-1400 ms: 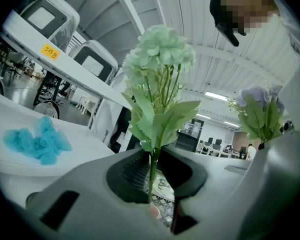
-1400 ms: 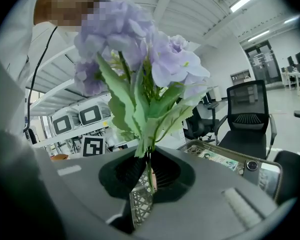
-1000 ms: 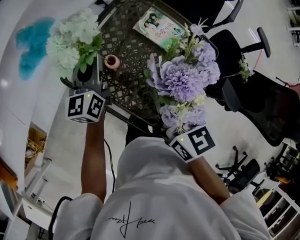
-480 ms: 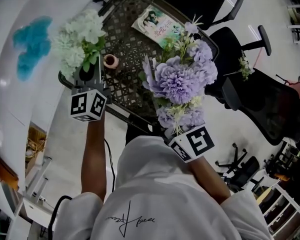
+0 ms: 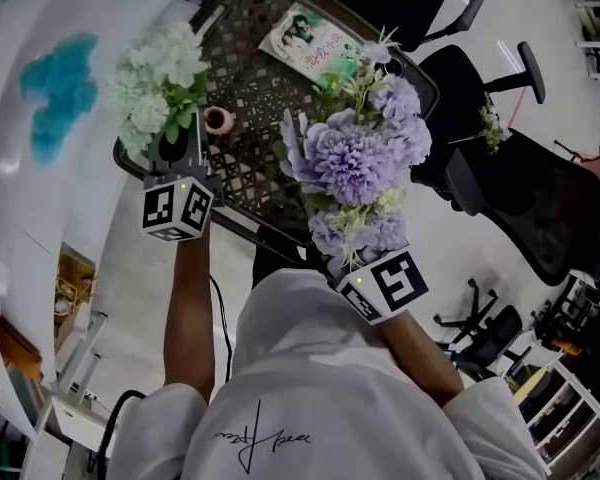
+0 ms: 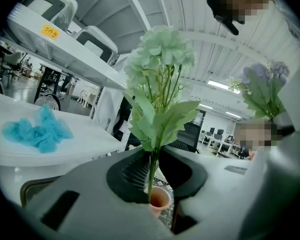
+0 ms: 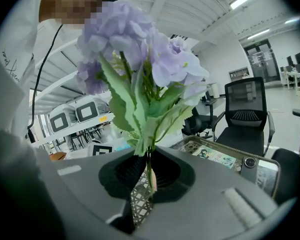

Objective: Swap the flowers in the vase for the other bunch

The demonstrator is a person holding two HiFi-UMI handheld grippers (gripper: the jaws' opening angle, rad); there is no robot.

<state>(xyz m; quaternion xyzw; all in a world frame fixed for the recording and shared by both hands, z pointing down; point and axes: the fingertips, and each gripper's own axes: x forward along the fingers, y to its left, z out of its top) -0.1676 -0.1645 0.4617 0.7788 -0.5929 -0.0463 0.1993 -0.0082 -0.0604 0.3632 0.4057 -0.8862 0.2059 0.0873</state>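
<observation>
Descent is the change: the left gripper [image 5: 176,146], clenched on the stem of the white-green bunch [image 5: 160,73], has sunk a little toward the pink vase [image 5: 218,121] on the mesh table [image 5: 250,63]. We judge this the insertion step. That stem stands upright, blooms up, its cut end just over the vase mouth. The right gripper [image 5: 348,260] grasps the purple bunch [image 5: 355,158], also upright, well apart from the vase.
</observation>
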